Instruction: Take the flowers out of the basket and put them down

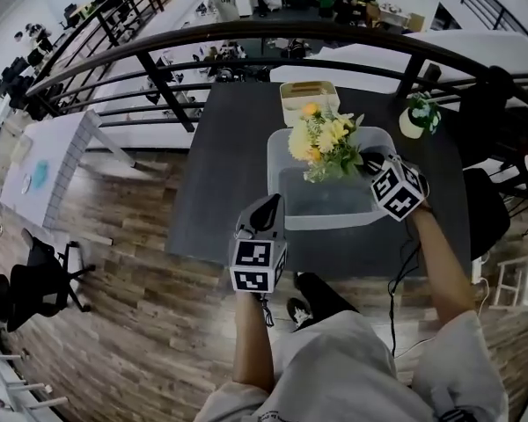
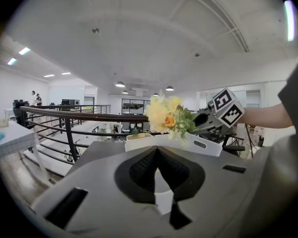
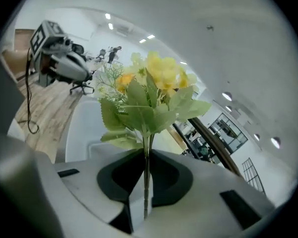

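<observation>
A dark grey table [image 1: 229,192] stands against a curved black railing [image 1: 246,33] overlooking an open-plan office below, with a cream box [image 1: 321,93] and a small plant in a white pot [image 1: 415,120] near its far edge. To the left, a black office chair [image 1: 40,284] sits on the wood-plank floor [image 1: 114,262], near a white table [image 1: 53,161].

The left hand-held gripper [image 1: 269,206] points forward on a bare left forearm [image 1: 253,341], its jaws closed together with nothing between them. The right hand-held gripper [image 1: 368,163], on an outstretched bare right forearm [image 1: 440,262], angles downward, its jaws pinched on the thin green stems of a yellow flower bunch [image 1: 324,143].
</observation>
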